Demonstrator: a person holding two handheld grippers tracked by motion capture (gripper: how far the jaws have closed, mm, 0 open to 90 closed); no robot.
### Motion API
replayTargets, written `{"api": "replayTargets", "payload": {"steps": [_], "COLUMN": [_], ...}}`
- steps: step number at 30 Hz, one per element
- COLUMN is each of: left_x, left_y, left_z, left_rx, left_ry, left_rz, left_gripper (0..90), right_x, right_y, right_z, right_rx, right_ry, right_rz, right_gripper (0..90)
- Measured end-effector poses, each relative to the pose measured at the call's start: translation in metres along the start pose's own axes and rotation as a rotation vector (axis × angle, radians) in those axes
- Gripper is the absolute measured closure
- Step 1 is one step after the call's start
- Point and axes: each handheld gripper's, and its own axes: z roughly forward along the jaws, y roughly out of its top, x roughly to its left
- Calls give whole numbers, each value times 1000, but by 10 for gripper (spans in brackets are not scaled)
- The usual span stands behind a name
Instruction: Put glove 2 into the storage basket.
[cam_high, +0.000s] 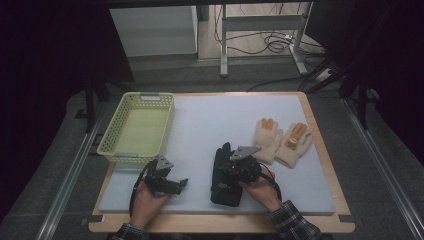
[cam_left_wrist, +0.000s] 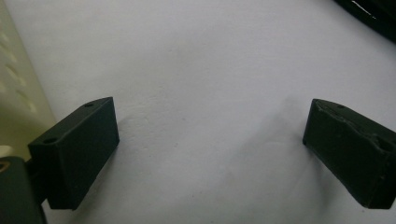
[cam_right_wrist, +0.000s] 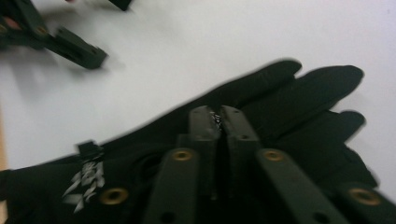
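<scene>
A black glove (cam_high: 222, 189) lies flat on the pale mat (cam_high: 215, 120), fingers pointing away from the person. My right gripper (cam_high: 231, 172) rests on top of it. In the right gripper view its jaws (cam_right_wrist: 218, 114) stand almost together and pinch a fold of the black glove (cam_right_wrist: 299, 93) at the palm. My left gripper (cam_high: 181, 184) lies low over bare mat to the left of the glove, held in the person's hand. In the left gripper view its jaws (cam_left_wrist: 210, 121) stand wide open with nothing between them. It also appears as the left gripper (cam_right_wrist: 74, 46) far off in the right gripper view.
A pale green mesh basket (cam_high: 112, 135) stands at the mat's left, its wall (cam_left_wrist: 18, 93) close beside the left gripper. Two cream knit gloves (cam_high: 280, 140) with orange fingertips lie at the right. The wooden table edge (cam_high: 220, 222) runs along the front.
</scene>
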Motion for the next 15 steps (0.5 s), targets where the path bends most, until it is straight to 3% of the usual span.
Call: {"api": "replayTargets", "payload": {"steps": [4,8,11,15], "left_x": [0,0,0,0], "left_y": [0,0,0,0], "left_z": [0,0,0,0], "left_rx": [0,0,2,3], "left_ry": [0,0,0,0], "left_rz": [0,0,3,4], "left_gripper": [38,38,38,38], "right_x": [-5,-12,-17,-20], "right_y": [-1,-3,-11,-29], "right_z": [-9,-26,-37,-48], "right_rx": [-24,-45,-50,-36], "right_ry": [-14,-33,-36,-27], "right_rz": [17,34,50,72], "right_gripper": [602,587,634,772]}}
